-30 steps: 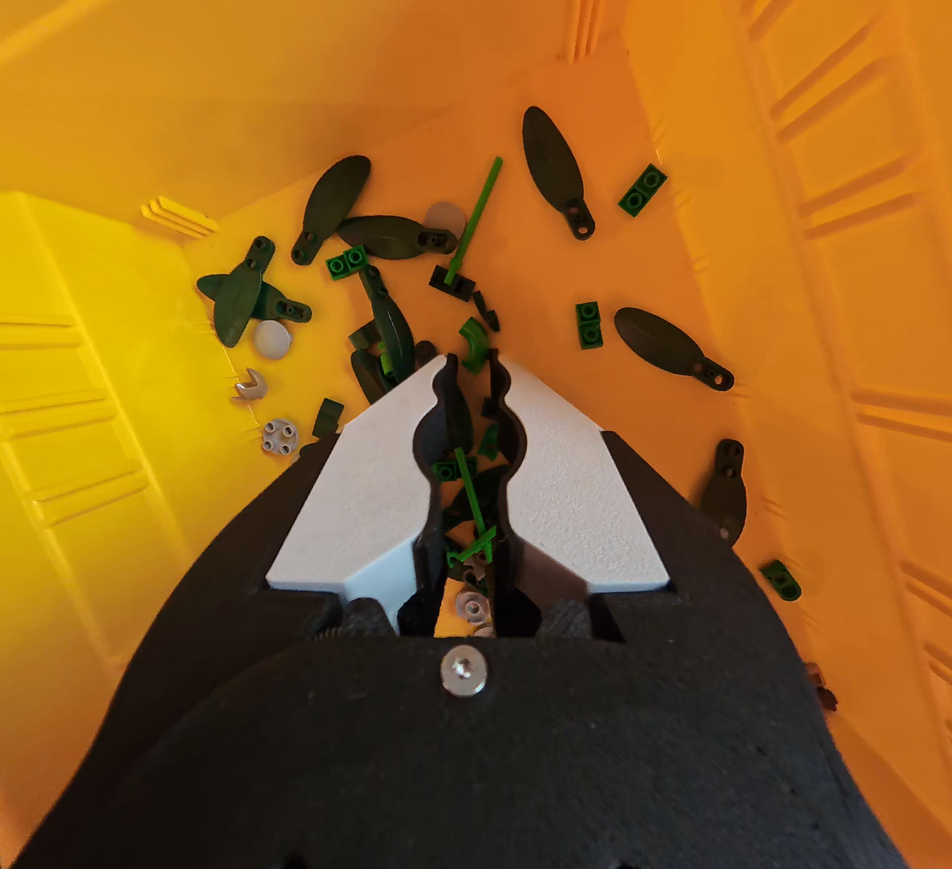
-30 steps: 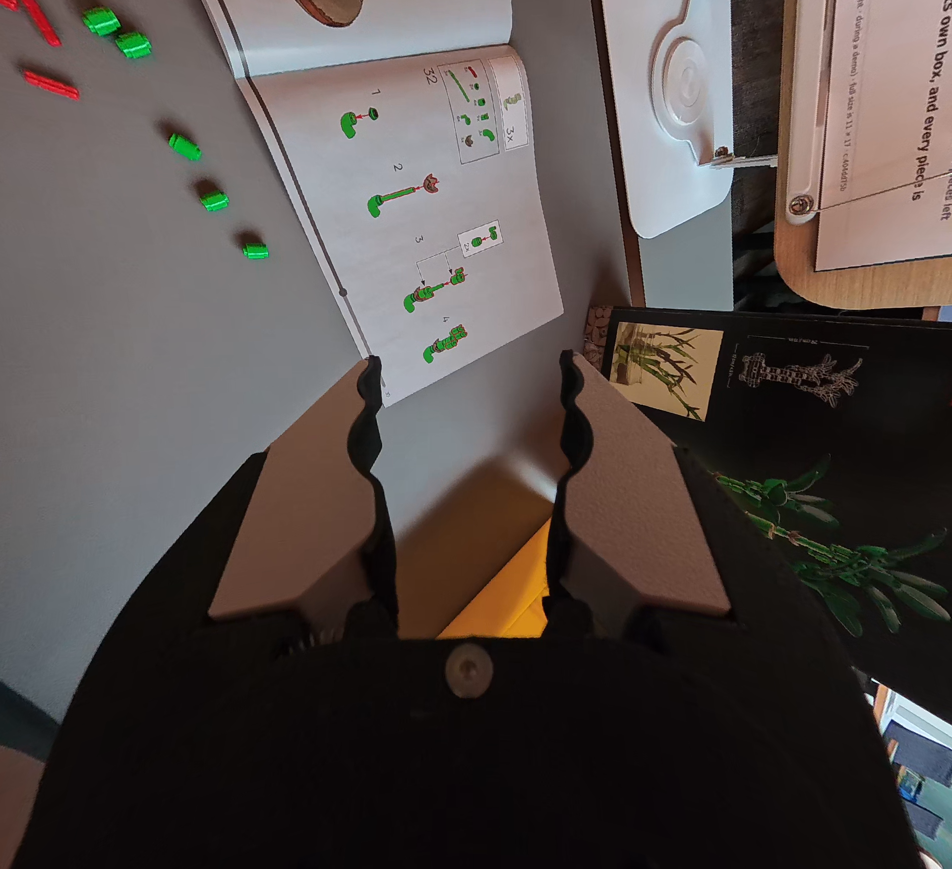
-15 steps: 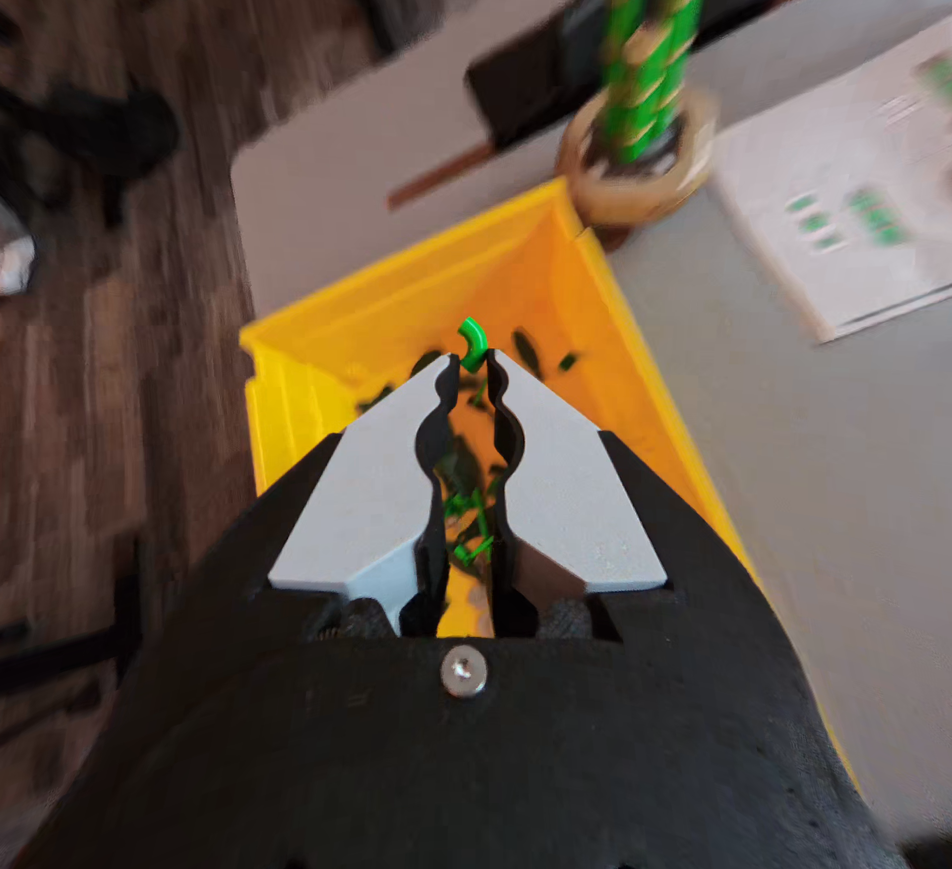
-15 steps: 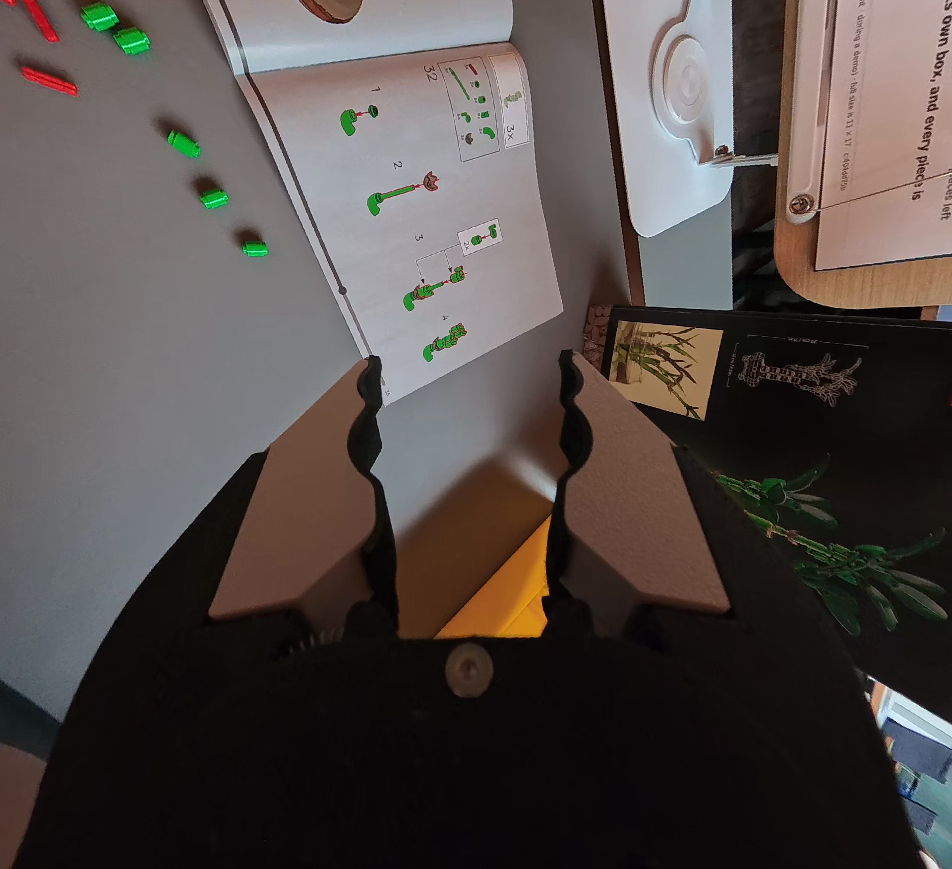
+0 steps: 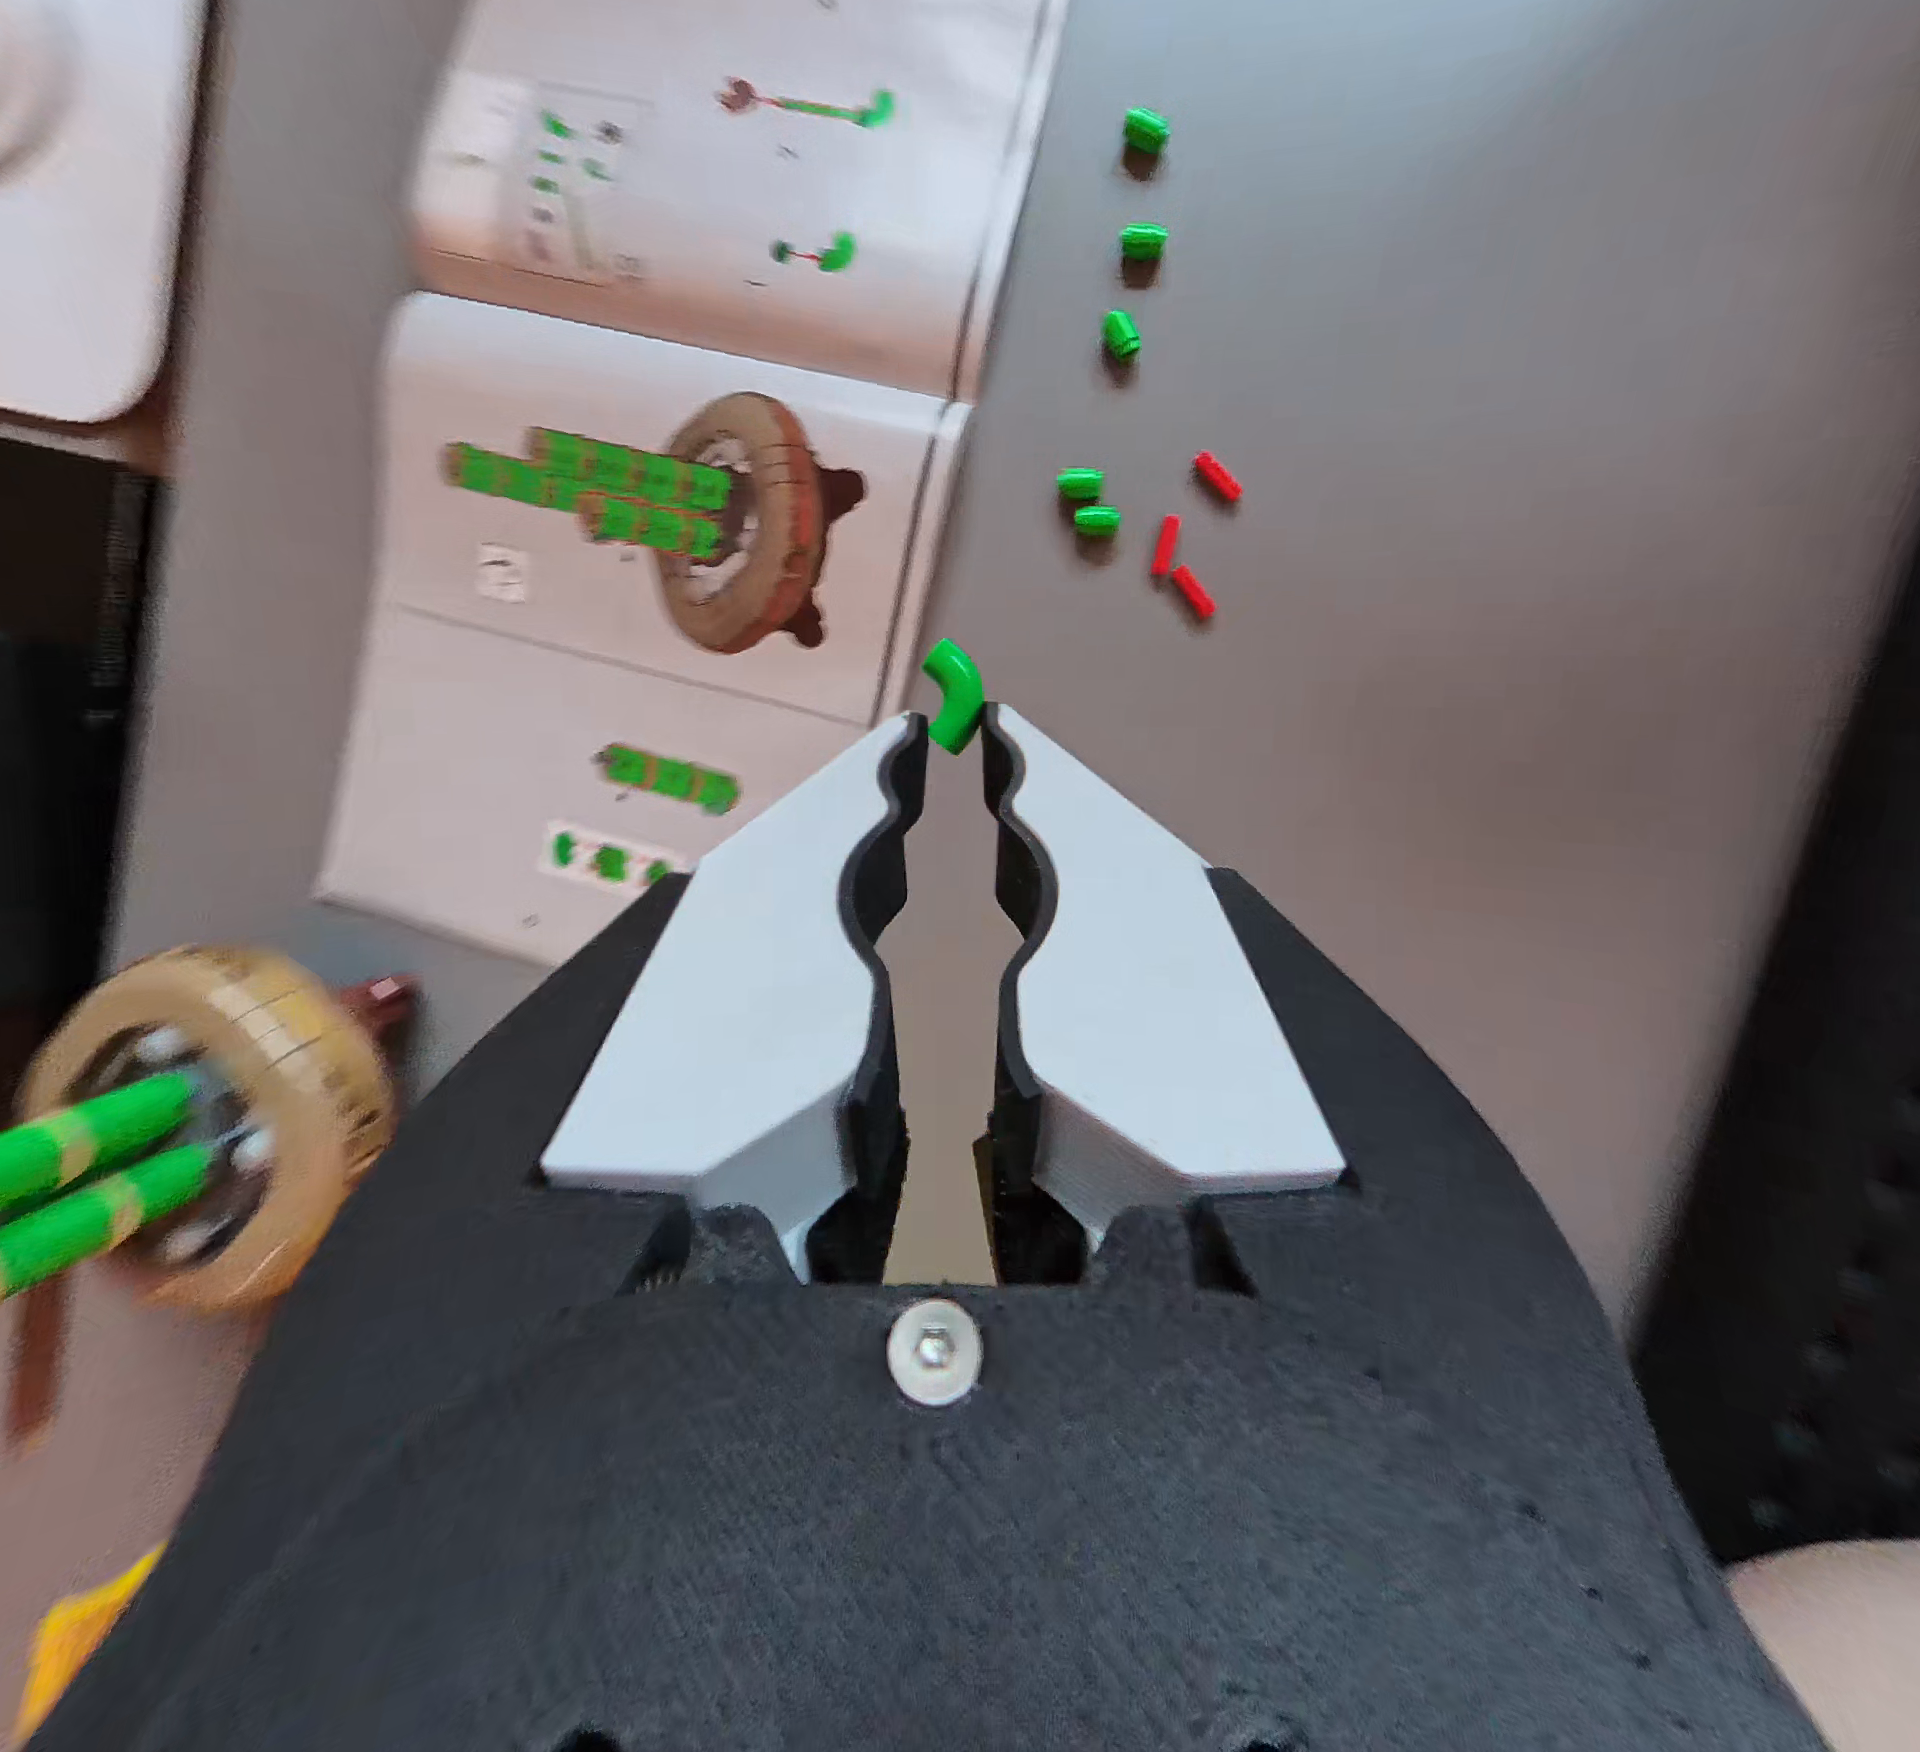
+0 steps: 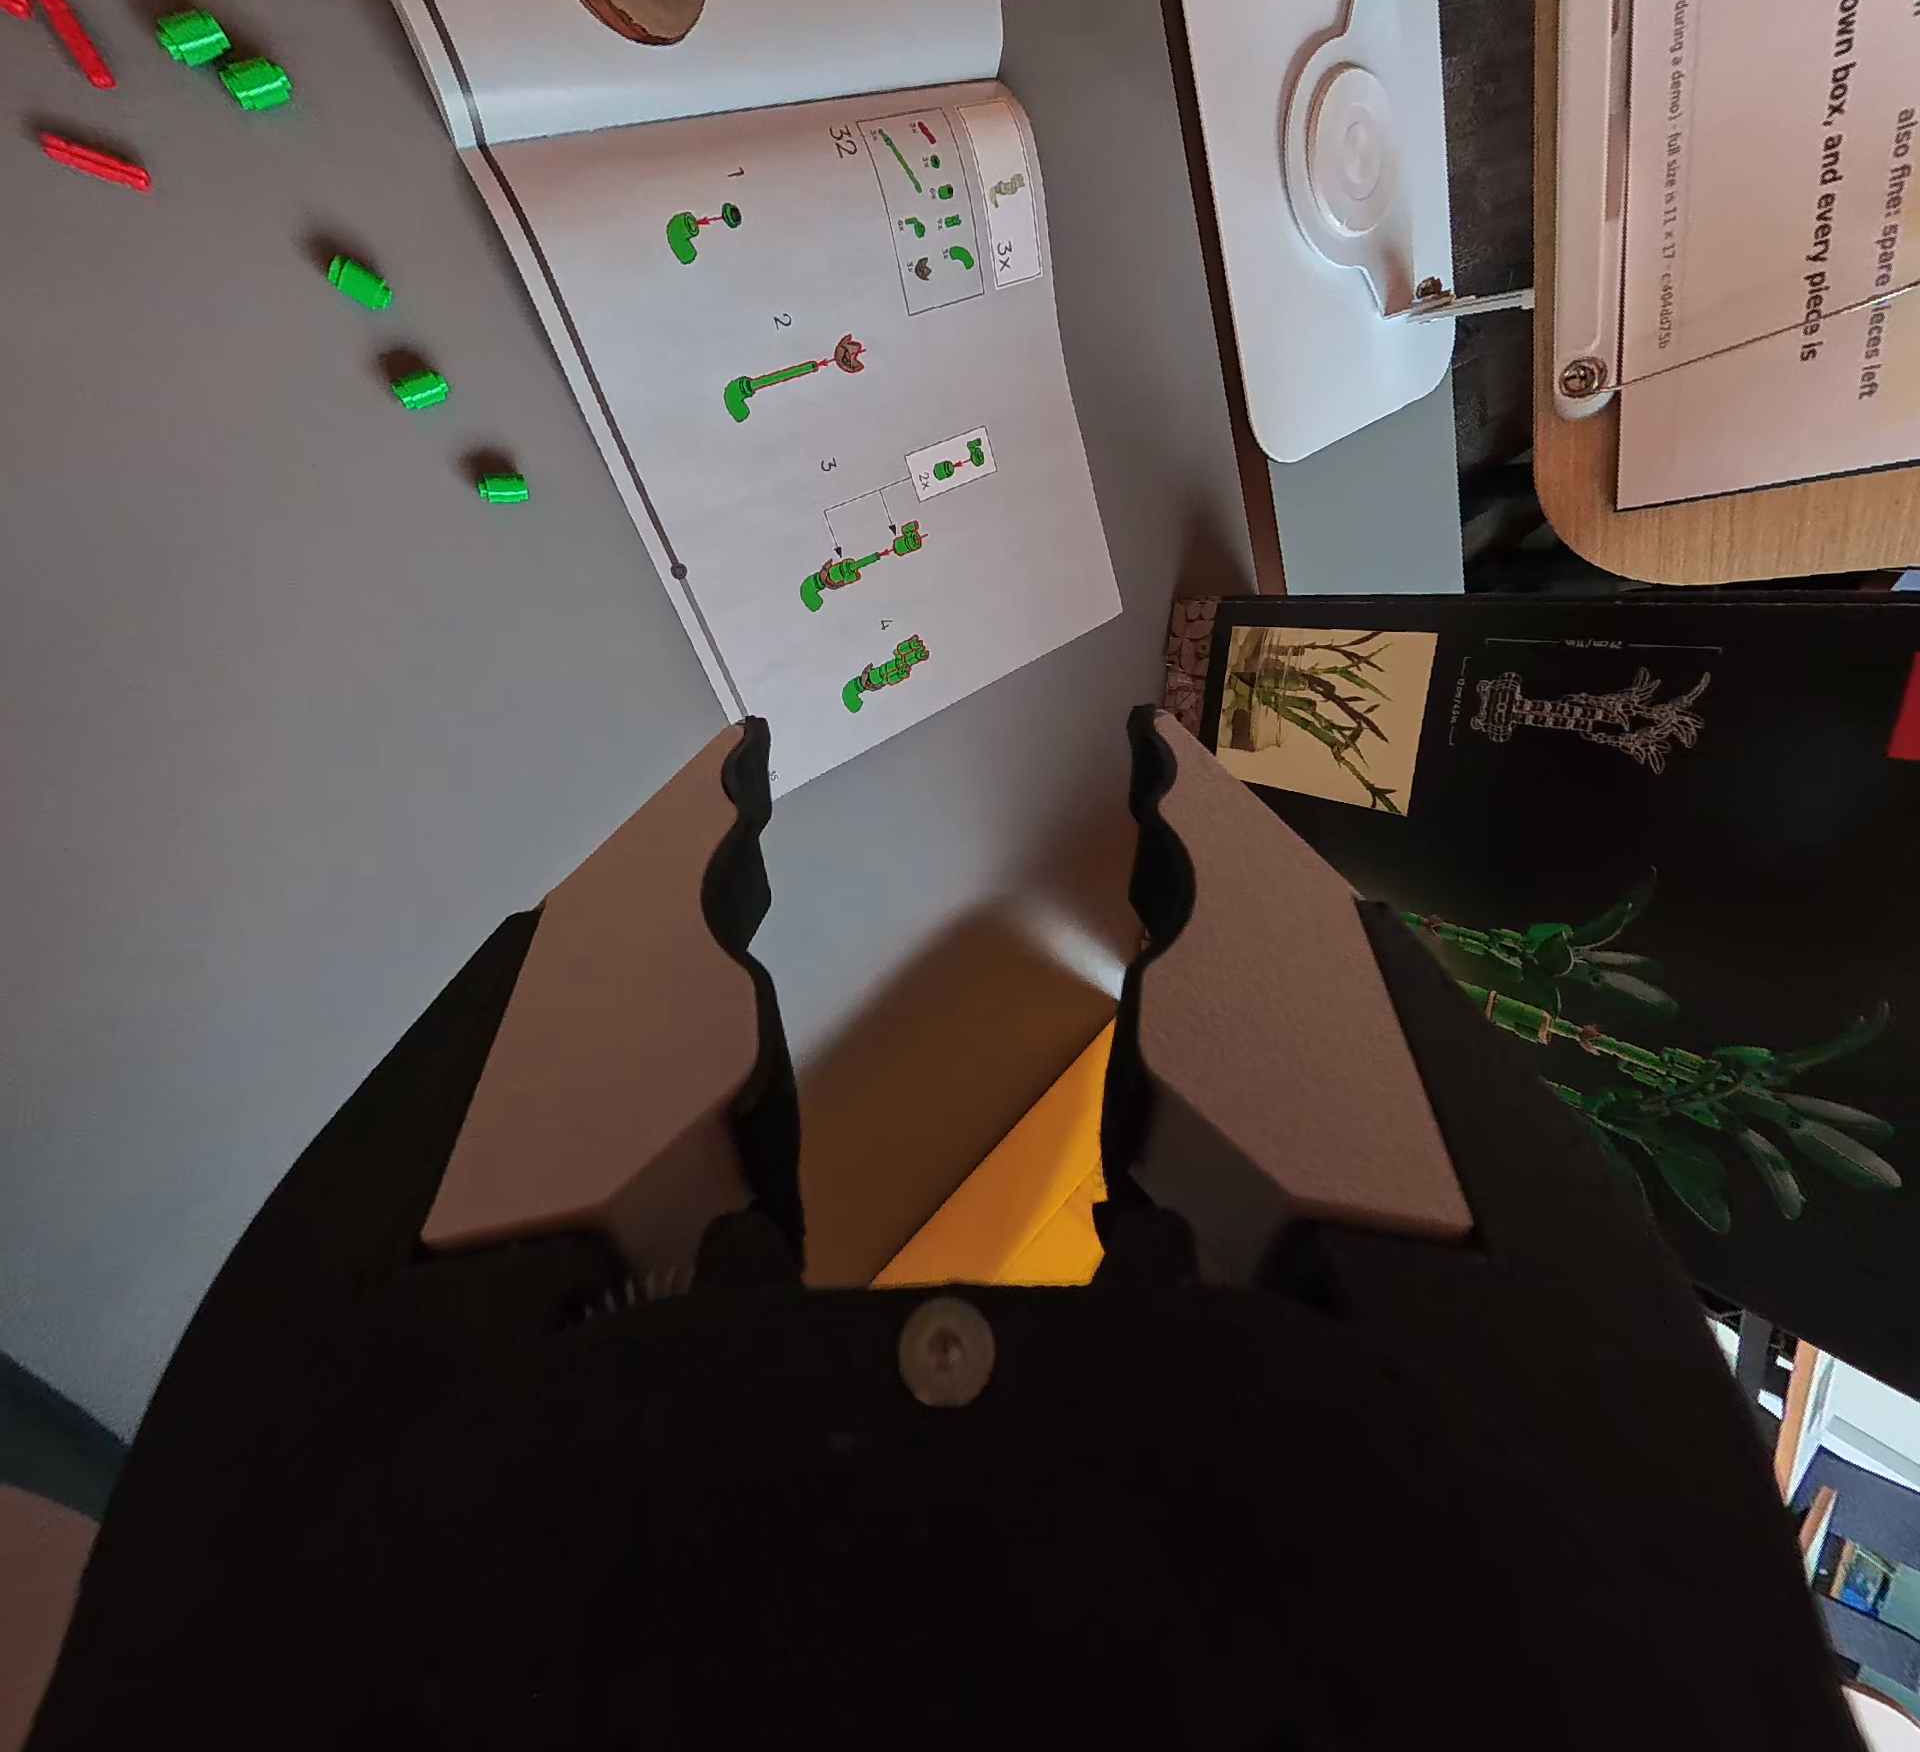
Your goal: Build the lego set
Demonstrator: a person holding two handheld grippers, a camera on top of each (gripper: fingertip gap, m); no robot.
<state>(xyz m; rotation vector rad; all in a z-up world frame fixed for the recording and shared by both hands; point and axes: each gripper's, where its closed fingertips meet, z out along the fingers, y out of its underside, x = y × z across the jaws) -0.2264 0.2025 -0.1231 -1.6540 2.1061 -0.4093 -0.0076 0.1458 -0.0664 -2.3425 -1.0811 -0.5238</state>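
The left tongs point(image 5: 951, 723) are pinching a curved green piece point(image 5: 953, 694) by its very end above the grey surface point(image 5: 1455, 559), beside the booklet point(image 5: 686, 455). It's looking ready to pivot or pop free. The right tongs point(image 6: 945, 736) are idling wide open, empty.

Both wrist views above shared booklet point(image 5: 665, 414)

Your left gripper point(image 5: 951, 726) has a matte black, rough-textured body, two pale grey wedge fingers point(image 5: 748, 996) lined with wavy black pads, and one silver screw point(image 5: 934, 1352) at centre. Your right gripper point(image 6: 943, 736) matches, its fingers looking tan-grey in shadow.
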